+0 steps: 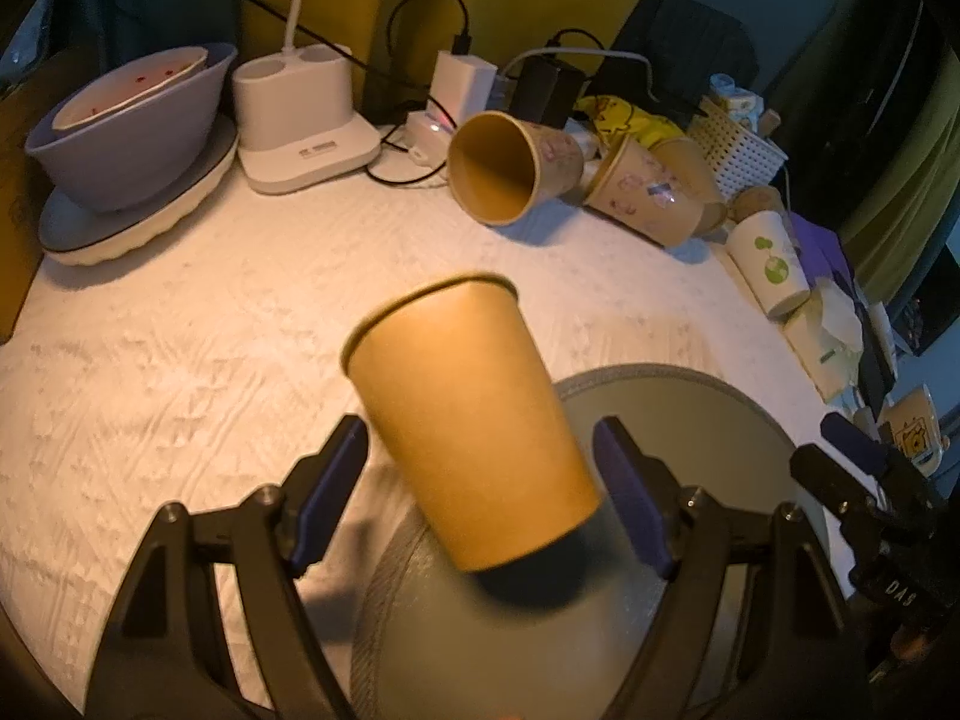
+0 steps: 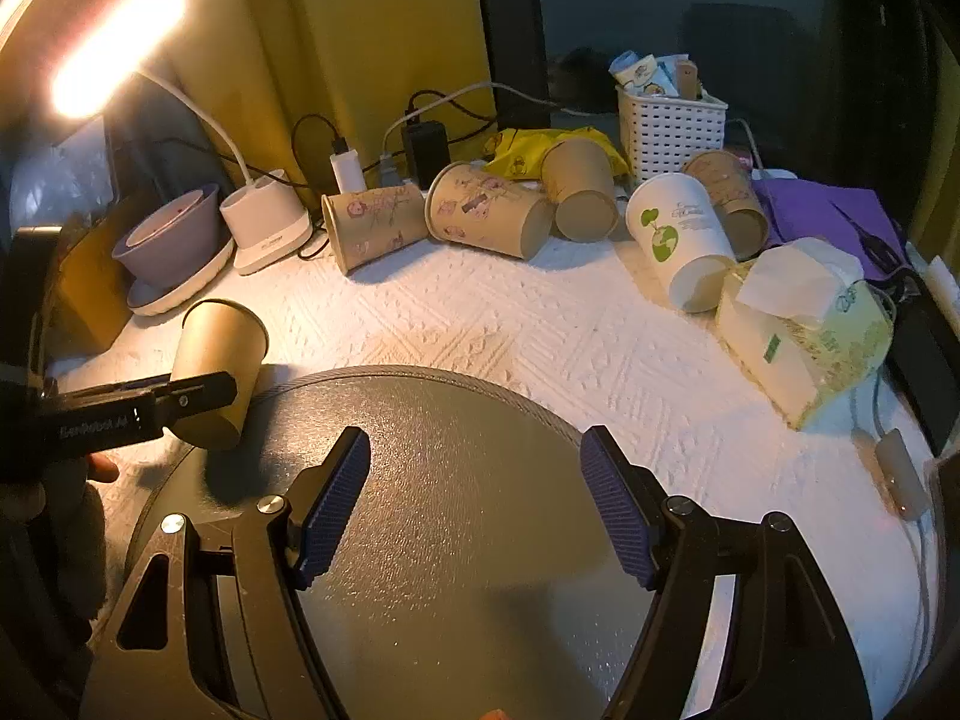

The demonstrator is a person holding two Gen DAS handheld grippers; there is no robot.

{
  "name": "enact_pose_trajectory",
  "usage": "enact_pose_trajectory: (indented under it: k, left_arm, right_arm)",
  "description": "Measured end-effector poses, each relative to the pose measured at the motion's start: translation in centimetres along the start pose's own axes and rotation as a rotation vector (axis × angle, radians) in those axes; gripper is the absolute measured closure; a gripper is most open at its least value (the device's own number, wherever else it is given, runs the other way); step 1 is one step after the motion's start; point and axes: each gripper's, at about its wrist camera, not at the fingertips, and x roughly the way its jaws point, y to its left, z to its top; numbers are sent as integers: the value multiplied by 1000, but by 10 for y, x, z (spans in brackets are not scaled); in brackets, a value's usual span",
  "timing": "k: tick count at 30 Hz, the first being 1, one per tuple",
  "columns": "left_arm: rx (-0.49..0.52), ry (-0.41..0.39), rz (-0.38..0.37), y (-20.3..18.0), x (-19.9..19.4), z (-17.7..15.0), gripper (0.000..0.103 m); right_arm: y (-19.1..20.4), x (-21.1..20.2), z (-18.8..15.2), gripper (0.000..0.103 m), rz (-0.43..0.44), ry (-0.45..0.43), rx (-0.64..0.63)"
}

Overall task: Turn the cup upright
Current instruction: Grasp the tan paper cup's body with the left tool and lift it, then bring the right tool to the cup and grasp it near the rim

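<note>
A plain brown paper cup [image 1: 468, 420] stands nearly upright, tilted a little, mouth up, on the left edge of a round grey mat [image 1: 678, 420]. It sits between the fingers of my left gripper [image 1: 483, 462], whose jaws are wide apart and clear of its sides. In the right wrist view the cup [image 2: 216, 372] is at the left, with the left gripper's finger [image 2: 150, 405] across it. My right gripper [image 2: 474, 492] is open and empty above the mat [image 2: 456, 456].
Several paper cups [image 2: 480, 219] lie on their sides at the back of the white cloth. A purple bowl on a plate [image 1: 132, 138], a white lamp base [image 1: 300, 114], chargers and cables, a white basket [image 2: 669, 132] and a tissue pack [image 2: 804, 324] ring the table.
</note>
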Motion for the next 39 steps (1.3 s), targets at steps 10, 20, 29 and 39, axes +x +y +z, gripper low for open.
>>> enact_pose_trajectory:
  k: [10, 20, 29, 39]
  left_arm:
    - [29, 47, -23, -8, 12, -2, 41]
    - [171, -31, -57, -40, -22, -25, 41]
    - [279, -115, -115, -63, -65, -65, 41]
    - [339, -202, -190, -79, -102, -121, 41]
  right_arm:
    - [-5, 6, 3, 27, 18, 1, 4]
    - [0, -17, 1, 28, 11, -28, 5]
    - [10, -60, -16, 28, 18, -63, 13]
    - [36, -110, -46, 28, 103, -85, 17]
